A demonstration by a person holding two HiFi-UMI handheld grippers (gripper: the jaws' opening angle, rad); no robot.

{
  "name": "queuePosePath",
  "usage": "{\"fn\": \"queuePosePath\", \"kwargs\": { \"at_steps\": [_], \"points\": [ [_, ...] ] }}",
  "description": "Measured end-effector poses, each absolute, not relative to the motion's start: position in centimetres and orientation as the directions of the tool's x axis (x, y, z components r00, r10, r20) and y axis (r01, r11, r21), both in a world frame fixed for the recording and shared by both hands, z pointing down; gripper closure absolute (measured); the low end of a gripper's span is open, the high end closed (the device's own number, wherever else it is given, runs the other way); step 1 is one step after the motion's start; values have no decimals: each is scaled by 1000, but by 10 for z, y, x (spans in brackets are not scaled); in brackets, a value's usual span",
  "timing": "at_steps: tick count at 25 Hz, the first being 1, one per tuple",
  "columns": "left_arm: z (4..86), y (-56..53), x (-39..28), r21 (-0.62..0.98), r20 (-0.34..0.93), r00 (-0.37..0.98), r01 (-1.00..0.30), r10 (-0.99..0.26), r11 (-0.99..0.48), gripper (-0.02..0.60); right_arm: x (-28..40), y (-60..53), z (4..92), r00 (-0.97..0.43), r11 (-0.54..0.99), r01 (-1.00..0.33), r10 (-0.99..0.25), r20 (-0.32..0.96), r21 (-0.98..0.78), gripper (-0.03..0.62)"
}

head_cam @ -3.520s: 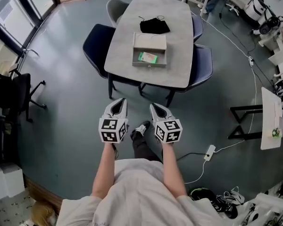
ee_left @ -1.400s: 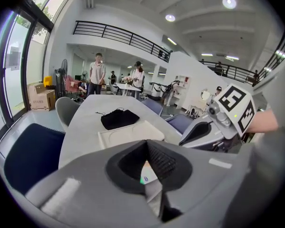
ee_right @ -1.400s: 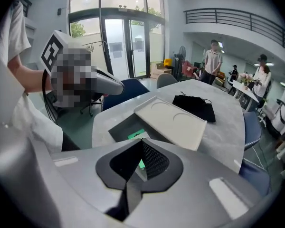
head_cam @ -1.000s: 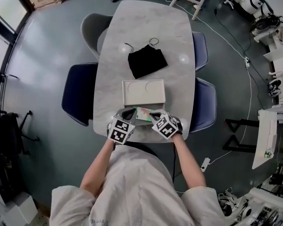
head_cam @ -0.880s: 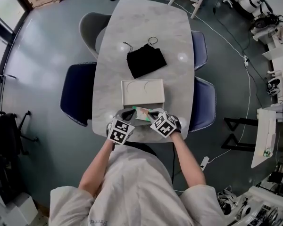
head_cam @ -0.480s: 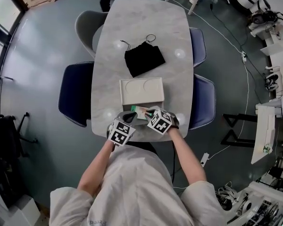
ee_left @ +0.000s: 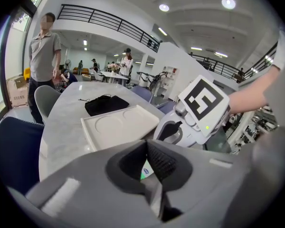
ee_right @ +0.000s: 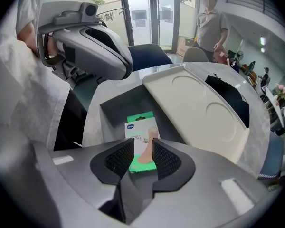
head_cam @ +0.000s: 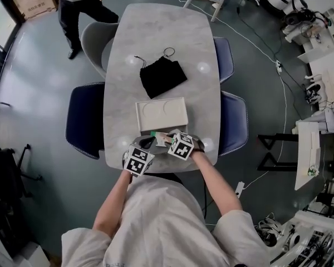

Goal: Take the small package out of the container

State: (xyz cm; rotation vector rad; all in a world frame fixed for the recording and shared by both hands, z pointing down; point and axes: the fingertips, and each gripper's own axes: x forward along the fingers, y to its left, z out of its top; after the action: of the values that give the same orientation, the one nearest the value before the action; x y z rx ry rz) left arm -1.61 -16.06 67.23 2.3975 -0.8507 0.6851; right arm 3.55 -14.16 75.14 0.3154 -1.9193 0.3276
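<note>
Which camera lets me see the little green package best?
The right gripper view: the green package lies face-up in the grey container, print showing. The head view shows a tiny green speck; the left gripper view only a sliver.

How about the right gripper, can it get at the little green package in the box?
Probably yes. The right gripper hangs just over the green package, jaws opening, not pressing it. The cream lid sits aside, leaving the gray container open.

Right gripper (ee_right: 143,145) jaws are seen opening, with the small package (ee_right: 140,126) framed between them, untouched, laid flat in the grey container (ee_right: 115,112).
</note>
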Motion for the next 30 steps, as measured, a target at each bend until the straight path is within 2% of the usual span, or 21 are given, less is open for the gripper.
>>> {"fn": "queuePosePath", "kwargs": {
  "at_steps": [8,16,22,30],
  "points": [
    [676,-160,-18,294,600,680,-677,-421,-675,528,33,-140,766,-325,936,-342,-36,945,-82,443],
    [679,-160,-22,299,605,673,-688,-426,-661,528,39,-133,788,-266,944,-322,-15,964,-74,325],
    [681,-160,-22,309,604,675,-688,-423,-657,528,36,-137,797,-238,948,-314,-32,971,-46,289],
    [688,-159,-26,307,601,670,-697,-435,-649,528,30,-138,806,-192,964,-264,-22,981,-30,287]
  ]
}}
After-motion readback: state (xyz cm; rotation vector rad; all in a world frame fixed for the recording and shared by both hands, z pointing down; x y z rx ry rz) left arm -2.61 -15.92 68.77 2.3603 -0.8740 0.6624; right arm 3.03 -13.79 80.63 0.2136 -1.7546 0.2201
